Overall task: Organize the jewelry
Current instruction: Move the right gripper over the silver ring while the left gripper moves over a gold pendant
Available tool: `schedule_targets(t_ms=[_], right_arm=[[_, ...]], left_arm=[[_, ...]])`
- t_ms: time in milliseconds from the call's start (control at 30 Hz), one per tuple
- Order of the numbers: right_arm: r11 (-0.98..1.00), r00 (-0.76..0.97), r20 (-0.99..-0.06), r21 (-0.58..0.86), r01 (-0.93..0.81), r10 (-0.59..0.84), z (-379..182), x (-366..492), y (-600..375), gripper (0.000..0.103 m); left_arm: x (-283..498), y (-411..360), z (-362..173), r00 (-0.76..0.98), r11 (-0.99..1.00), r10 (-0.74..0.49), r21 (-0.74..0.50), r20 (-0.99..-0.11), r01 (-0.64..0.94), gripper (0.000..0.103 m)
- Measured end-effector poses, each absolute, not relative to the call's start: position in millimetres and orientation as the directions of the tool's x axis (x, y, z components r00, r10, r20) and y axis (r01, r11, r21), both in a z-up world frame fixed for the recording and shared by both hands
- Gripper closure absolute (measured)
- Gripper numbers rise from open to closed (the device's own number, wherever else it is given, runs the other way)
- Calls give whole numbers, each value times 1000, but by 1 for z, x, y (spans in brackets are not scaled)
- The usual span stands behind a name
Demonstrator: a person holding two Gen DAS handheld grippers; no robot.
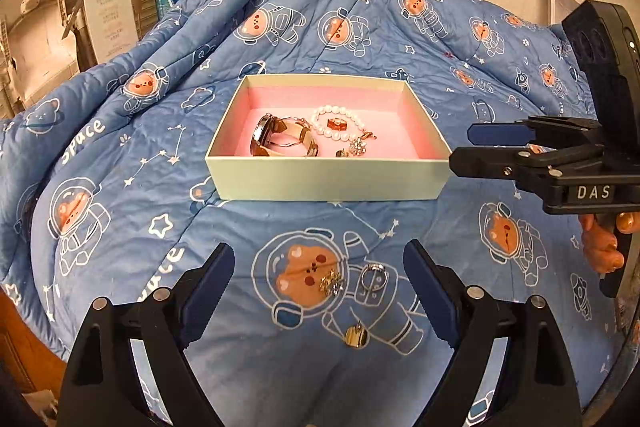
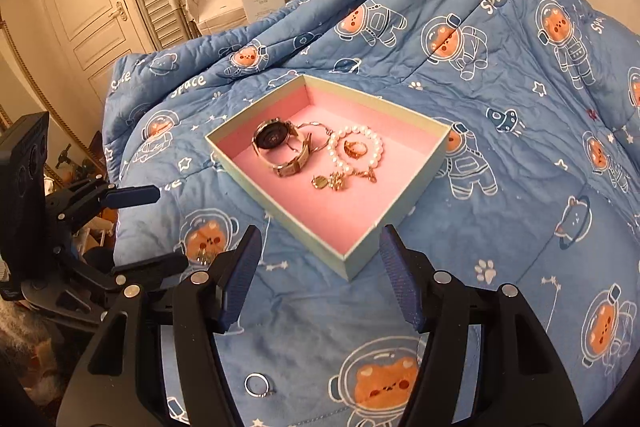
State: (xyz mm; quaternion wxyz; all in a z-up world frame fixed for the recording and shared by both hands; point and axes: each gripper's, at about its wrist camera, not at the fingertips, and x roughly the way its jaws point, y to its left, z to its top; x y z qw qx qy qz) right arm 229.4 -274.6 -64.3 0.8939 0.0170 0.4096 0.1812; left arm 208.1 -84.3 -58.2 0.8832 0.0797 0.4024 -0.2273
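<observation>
Blue quilt carries a pink-lined box holding watch and pearl bracelet. Left gripper and right gripper — both spread, empty — hover nearer; a silver ring lies outside the box.

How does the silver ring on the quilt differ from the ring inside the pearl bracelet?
The silver ring lies loose on the blue quilt, outside the box; the other ring sits inside the box, encircled by the pearl bracelet. The silver ring is a thin pale band; the boxed one looks gold-orange and chunkier. Both lie untouched.
</observation>
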Motion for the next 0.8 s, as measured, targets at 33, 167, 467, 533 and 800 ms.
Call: schedule_targets(t_ms=[33, 167, 467, 533, 800], right_arm=[[935, 597, -729, 175, -309, 333, -69, 223, -275, 41], [934, 576, -747, 172, -314, 331, -86, 200, -272, 41], [923, 518, -777, 211, -321, 358, -114, 162, -260, 41], [924, 516, -777, 219, -313, 359, -116, 158, -260, 41], [924, 506, -784, 219, -314, 358, -122, 152, -258, 45]], left_arm=[[204, -82, -60, 575, 886, -335, -42, -746, 462, 19], [189, -74, -69, 567, 888, -333, -50, -754, 456, 19], [161, -71, -87, 572, 890, -326, -41, -753, 454, 27], [158, -71, -90, 574, 890, -323, -36, -753, 454, 30], [156, -76, -96, 568, 884, -319, -23, -759, 467, 49]])
